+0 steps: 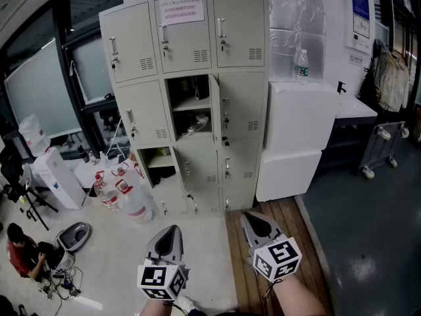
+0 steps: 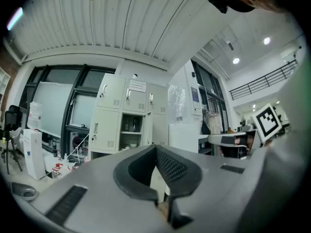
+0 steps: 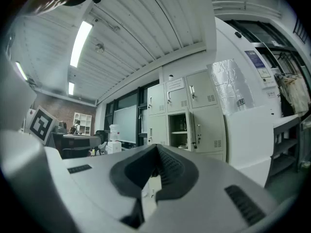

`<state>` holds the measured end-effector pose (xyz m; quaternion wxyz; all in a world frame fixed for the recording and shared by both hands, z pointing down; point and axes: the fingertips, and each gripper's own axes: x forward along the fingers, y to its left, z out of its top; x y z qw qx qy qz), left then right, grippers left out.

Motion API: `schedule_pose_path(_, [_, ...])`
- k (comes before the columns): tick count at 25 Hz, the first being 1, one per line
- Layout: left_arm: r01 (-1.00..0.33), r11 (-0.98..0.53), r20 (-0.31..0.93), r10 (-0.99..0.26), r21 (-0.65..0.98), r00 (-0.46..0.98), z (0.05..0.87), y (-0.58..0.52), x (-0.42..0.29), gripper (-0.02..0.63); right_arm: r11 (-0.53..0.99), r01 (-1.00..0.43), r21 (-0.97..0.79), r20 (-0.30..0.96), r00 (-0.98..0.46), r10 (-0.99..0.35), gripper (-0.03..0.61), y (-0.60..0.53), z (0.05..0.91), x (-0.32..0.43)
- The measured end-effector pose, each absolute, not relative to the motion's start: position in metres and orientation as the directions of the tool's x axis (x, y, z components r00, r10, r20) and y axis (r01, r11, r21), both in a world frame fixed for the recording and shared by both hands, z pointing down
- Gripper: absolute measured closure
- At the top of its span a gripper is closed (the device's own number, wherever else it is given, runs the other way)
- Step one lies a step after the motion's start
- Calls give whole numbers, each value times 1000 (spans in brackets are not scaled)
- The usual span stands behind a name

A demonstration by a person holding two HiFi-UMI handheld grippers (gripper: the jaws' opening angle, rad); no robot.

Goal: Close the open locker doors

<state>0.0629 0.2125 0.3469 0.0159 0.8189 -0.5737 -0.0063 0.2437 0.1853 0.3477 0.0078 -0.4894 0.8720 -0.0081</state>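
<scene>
Left tongs point(image 1: 172, 231) and right tongs point(image 1: 254, 219) both closed, empty. I see the open locker door point(image 1: 214, 108) edge-on, upright, dead ahead, well apart; right tongs nearer. Lower-left compartment point(image 1: 158, 165) also open.

Beige metal locker cabinet point(image 1: 240, 28) stands upright. Its middle door point(image 1: 214, 107) hangs swung outward, and a lower-left compartment point(image 1: 158, 162) also stands open.
</scene>
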Motion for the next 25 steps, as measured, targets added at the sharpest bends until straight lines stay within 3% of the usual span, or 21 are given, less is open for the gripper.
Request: schedule_pose_path(25, [-947, -321, 2, -947, 13, 322, 344, 218, 71, 611, 557, -829, -47, -26, -556, -831, 578, 184, 348, 249])
